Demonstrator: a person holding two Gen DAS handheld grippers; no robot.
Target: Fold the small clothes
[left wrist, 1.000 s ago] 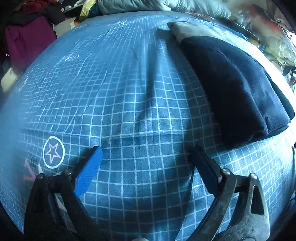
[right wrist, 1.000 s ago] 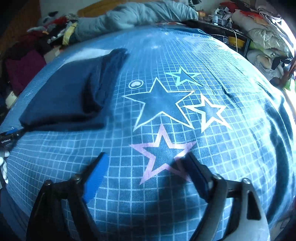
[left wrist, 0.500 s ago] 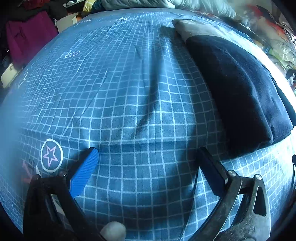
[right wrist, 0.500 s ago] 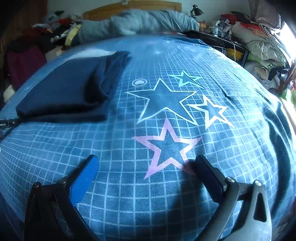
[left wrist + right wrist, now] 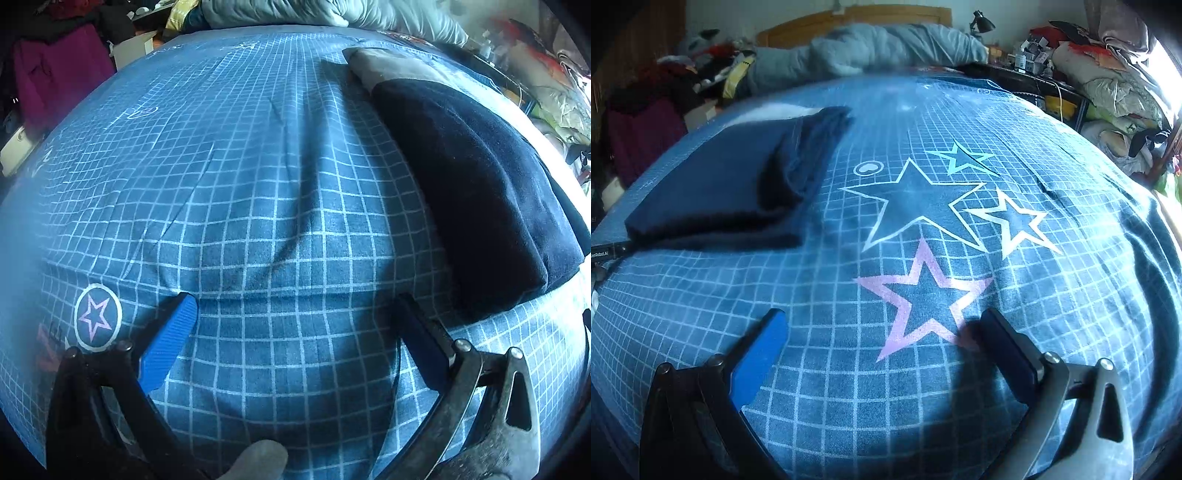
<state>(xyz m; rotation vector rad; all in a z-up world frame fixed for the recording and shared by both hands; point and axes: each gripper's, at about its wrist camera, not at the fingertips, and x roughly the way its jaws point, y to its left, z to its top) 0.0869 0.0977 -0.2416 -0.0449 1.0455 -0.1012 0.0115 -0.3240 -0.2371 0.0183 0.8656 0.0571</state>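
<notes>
A folded dark navy garment [image 5: 476,192] lies on the blue grid-patterned bedsheet [image 5: 258,166], to the right in the left wrist view and at upper left in the right wrist view [image 5: 731,184]. A pale folded piece [image 5: 388,68] sticks out beyond its far end. My left gripper [image 5: 295,325] is open and empty, low over bare sheet left of the garment. My right gripper [image 5: 882,332] is open and empty over a pink star print [image 5: 923,299], right of the garment.
Crumpled grey-blue bedding [image 5: 871,48] lies at the head of the bed. Piles of clothes sit at the left [image 5: 646,107] and right [image 5: 1115,81] sides. A dark desk with a lamp [image 5: 982,22] stands at the back right.
Both grippers have drawn back slightly toward the near edge and the right view has tilted up, showing more of the room. The garment has not moved. Both grippers stay open.
</notes>
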